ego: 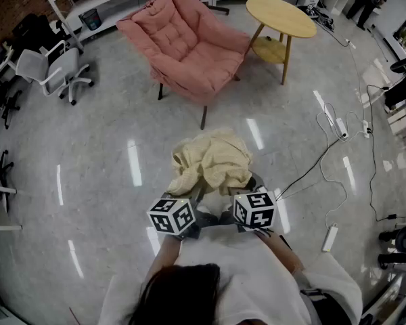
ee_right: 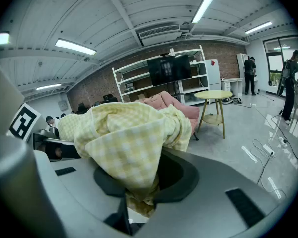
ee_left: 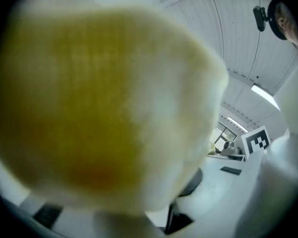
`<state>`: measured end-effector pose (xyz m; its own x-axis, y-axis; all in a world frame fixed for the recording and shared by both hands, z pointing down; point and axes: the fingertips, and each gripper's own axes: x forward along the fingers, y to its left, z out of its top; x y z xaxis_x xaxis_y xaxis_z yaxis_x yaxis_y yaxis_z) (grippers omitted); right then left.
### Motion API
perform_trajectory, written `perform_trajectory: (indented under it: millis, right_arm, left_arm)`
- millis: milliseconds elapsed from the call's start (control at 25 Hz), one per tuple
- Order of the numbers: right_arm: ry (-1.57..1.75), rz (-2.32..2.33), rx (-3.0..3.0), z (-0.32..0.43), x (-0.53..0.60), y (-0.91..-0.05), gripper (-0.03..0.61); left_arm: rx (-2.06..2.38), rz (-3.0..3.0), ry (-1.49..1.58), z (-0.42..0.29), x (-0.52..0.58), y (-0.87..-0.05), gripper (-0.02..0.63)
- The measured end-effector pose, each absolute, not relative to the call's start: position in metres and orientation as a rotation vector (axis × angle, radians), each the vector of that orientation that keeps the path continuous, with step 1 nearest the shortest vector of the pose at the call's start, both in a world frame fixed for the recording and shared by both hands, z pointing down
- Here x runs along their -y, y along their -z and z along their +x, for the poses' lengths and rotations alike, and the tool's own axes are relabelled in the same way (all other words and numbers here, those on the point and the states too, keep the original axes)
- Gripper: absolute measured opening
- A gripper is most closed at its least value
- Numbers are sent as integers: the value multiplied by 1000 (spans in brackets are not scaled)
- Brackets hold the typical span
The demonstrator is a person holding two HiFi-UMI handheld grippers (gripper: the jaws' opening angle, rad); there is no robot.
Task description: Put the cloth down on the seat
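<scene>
One glossy grey floor (ego: 88, 161) fills an open room with brick walls and white shelving (ee_right: 139, 81) holding one dark screen (ee_right: 169, 69). On it stand one pink cushioned armchair (ego: 189, 46), one round yellow side table (ego: 281, 15) just beside it, and one white office chair (ego: 57, 70) well apart. One yellow checked cloth (ego: 213, 161) hangs bunched above the floor, short of the armchair's seat. The left gripper (ee_left: 159, 217) and the right gripper (ee_right: 139, 192) are each clamped on the cloth.
</scene>
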<state>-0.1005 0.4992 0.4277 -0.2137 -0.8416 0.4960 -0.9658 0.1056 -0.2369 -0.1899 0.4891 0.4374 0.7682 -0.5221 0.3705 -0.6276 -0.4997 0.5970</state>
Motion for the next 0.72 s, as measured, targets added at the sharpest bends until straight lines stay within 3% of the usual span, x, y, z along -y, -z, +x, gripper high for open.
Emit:
perform_trajectory:
  millis: [720]
  right_arm:
    - [-742, 1802, 2181, -111, -491, -422, 112]
  left_arm:
    - [798, 2235, -171, -201, -480, -433, 94]
